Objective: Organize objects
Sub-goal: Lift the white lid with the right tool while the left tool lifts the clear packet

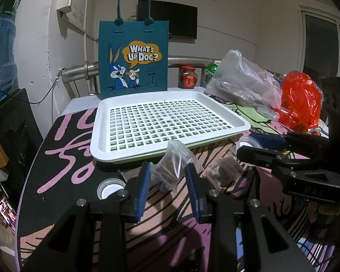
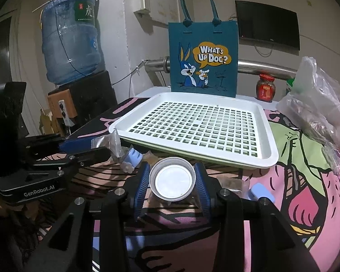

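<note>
Right now the left gripper (image 1: 168,176) is pinching a small clear plastic bag (image 1: 173,165) with something brown inside, held just above the patterned table (image 1: 63,158), close to the near edge of the white slotted tray (image 1: 167,122). Beside it, the right gripper (image 2: 172,179) is clamped on a round metal lid (image 2: 172,181), white inside, open side facing up, also just short of the tray's near rim. On the table between and around the two tools lie another small clear bag (image 1: 224,172), a second lid (image 1: 110,187) and a pale blue piece (image 2: 261,191). Behind the tray stands a blue cartoon tote bag (image 1: 133,57), upright. Off to the right sit crumpled clear plastic bags (image 1: 244,79), a red plastic bag (image 1: 300,100) and a red-capped jar (image 2: 265,87).
</note>
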A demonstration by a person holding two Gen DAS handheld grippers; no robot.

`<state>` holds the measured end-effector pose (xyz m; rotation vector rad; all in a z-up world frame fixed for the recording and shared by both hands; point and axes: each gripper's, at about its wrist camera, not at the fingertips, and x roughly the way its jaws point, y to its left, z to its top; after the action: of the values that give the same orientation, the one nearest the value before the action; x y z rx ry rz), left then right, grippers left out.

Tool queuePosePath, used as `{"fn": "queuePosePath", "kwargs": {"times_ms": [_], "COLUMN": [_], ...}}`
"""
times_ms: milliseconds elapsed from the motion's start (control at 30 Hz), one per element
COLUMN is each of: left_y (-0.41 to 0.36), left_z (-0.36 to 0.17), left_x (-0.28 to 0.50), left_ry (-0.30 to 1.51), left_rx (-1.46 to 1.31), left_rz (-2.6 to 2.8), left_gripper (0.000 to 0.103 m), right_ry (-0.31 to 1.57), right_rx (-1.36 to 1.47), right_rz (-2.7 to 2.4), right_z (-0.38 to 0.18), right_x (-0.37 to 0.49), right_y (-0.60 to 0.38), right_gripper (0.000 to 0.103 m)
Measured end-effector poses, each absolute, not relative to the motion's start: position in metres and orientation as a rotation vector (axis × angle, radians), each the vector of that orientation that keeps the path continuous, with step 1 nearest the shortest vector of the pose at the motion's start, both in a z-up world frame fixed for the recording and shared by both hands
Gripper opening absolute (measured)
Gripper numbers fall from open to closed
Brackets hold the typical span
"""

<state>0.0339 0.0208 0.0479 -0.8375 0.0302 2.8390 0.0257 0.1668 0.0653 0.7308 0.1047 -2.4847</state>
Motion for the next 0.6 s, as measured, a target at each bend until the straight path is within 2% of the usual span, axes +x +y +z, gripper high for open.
{"fn": "queuePosePath", "kwargs": {"times_ms": [600], "left_y": [0.0215], "left_z": [0.048], "left_x": [0.0343], "left_ry": [0.04], "left_rx": [-0.833], "left_rz": [2.839], "left_gripper": [0.031], "right_ry": [0.088], "right_rx": [0.726], "right_rz": [-2.487], "right_z": [0.0667], "right_x": [0.0261], "right_y": [0.1684], "right_gripper": [0.04]}}
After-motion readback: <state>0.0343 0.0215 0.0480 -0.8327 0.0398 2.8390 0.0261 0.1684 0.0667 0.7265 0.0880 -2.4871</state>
